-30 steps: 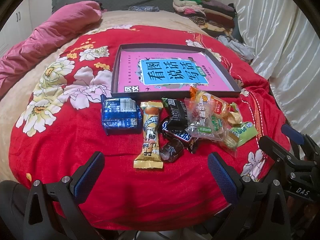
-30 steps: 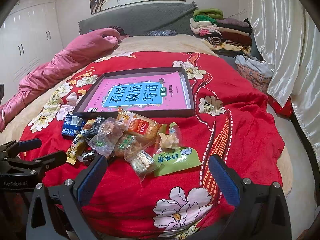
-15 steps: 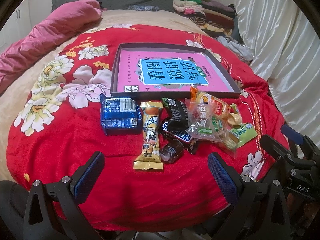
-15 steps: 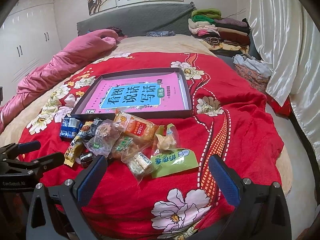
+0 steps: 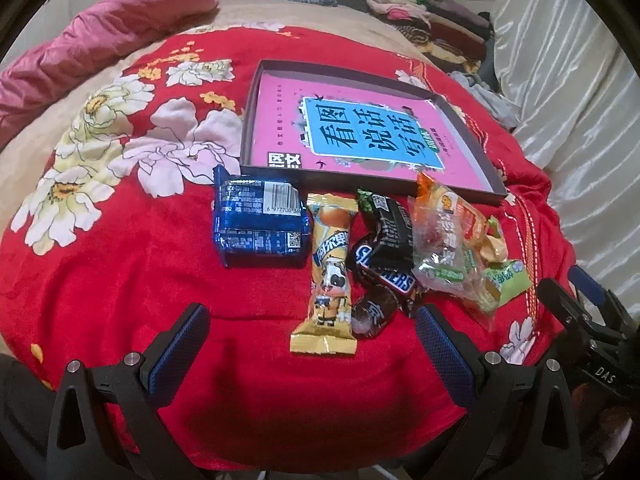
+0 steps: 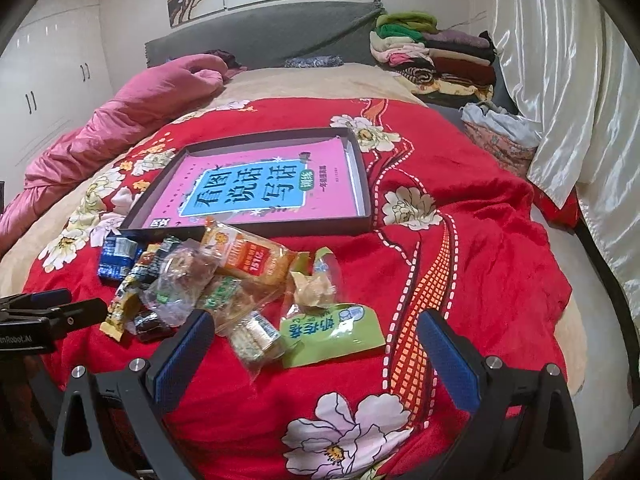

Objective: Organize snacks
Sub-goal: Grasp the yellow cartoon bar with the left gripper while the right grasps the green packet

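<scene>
Both grippers hover over the near edge of the bed, jaws spread wide and empty. Your left gripper (image 5: 312,350) points at the yellow wafer bar (image 5: 330,276); your right gripper (image 6: 316,354) points at the green pouch (image 6: 334,334).

The snacks lie in a loose row on the red blanket (image 5: 120,280), just in front of the shallow box (image 5: 460,124), whose floor is covered by a pink book (image 5: 280,120). From the left side of the bed toward the right: a blue packet (image 5: 260,224), lying alone; the wafer bar beside it; a heap of dark chocolate bars (image 5: 384,248) touching the wafer bar; then clear and orange wrappers (image 6: 224,268) overlapping one another; the green pouch is at the right end.

No snack is in the box yet, so the sorting has probably not begun. To do this step well:
- Start with the items that lie free, the blue packet or the green pouch, rather than the tangled middle.
- Close across the narrow width of a wrapper, not its crinkled end seal.
- Press lightly; the blanket is soft and will give.
- Keep your two grippers well apart at the heap.
</scene>
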